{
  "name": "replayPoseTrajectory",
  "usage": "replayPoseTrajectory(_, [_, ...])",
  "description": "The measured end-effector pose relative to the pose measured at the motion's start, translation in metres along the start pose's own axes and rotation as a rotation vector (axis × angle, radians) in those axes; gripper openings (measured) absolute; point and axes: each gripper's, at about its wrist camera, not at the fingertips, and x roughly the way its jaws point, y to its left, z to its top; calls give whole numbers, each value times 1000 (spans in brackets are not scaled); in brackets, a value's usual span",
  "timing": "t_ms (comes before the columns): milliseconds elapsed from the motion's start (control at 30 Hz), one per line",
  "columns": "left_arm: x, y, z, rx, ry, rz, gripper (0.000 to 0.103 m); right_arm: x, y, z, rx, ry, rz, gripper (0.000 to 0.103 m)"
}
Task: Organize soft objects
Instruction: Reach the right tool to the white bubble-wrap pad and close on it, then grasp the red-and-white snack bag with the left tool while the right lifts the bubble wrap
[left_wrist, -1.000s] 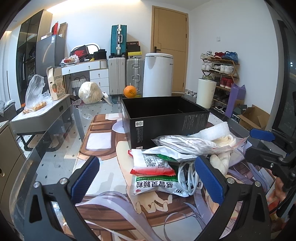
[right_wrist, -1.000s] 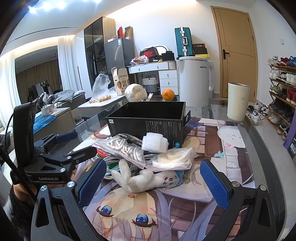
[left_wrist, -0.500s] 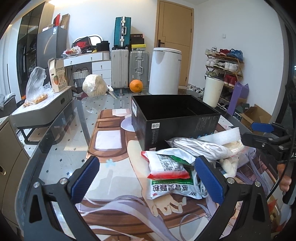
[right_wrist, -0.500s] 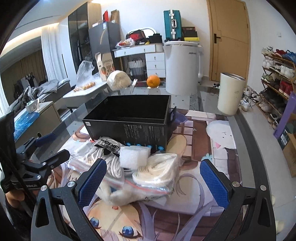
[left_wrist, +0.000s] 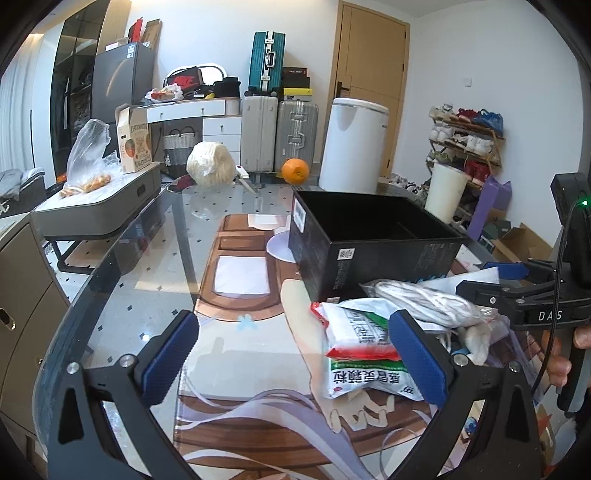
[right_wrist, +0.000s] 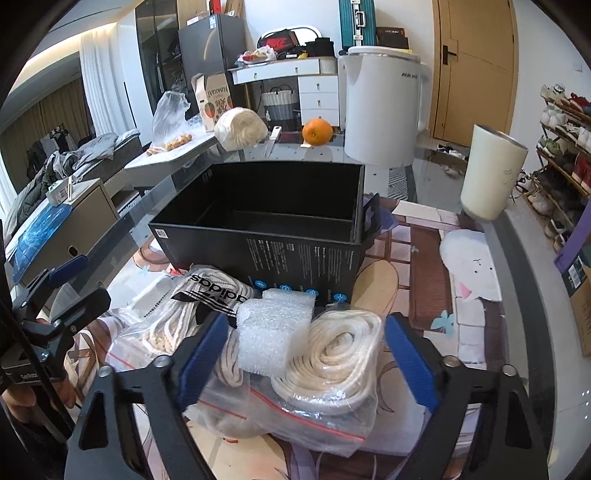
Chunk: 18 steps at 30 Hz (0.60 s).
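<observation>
While the black box (right_wrist: 277, 229) sits open-topped and seemingly bare inside, the soft things lie heaped against its near wall. Largest there, the bagged rope coil (right_wrist: 332, 354) lies flat; the bubble-wrap piece (right_wrist: 273, 332) leans on it. Both sit between the wide-open fingers of the right gripper (right_wrist: 301, 356), the nearer one. Left of the box front, the left gripper (left_wrist: 295, 350) is also wide open, holding nothing, beside the medicine packet (left_wrist: 362, 358).

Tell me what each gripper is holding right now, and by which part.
Nothing is held. The left gripper and the right gripper are both open; the right one brackets the bubble wrap and bagged rope coil without gripping.
</observation>
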Motion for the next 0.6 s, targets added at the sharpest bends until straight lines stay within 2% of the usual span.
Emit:
replayPoseTrajectory(367, [16,-20,-1,104,69,7,103,11,-5,3,1,52,57,63])
replayPoseTrajectory(500, [17,-21,0,108,81,-12,103,9,-7,1,-12,47,76,51])
replayPoseTrajectory(533, [18,-21,0,105,82,-14,103,9,-7,0,-17,44,78,40])
replayPoseTrajectory(600, [19,-20,0,102,87,-17,103,8,-7,-1,-25,39,82,40])
